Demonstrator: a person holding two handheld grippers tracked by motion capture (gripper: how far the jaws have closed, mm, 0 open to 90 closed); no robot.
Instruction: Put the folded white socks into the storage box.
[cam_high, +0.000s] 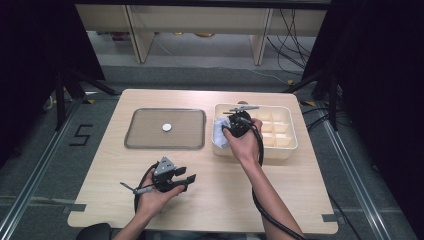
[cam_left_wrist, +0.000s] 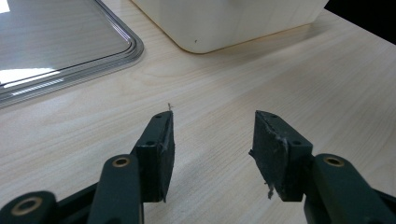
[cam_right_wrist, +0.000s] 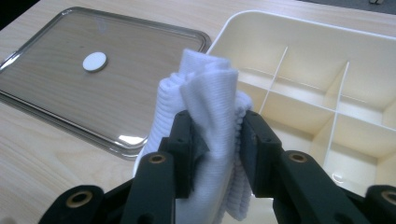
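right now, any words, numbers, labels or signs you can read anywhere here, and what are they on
"5": a single digit in black tape strips on the grey floor, left of the pale wooden table.
No other text: the clear lid with its white round disc, the cream divided plastic box and the white ribbed cloth carry no readable print.

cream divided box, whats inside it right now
Inside the cream plastic divided box, the right gripper holds a white ribbed cloth; visible compartments look bare. The cloth and gripper hide the part beneath them.
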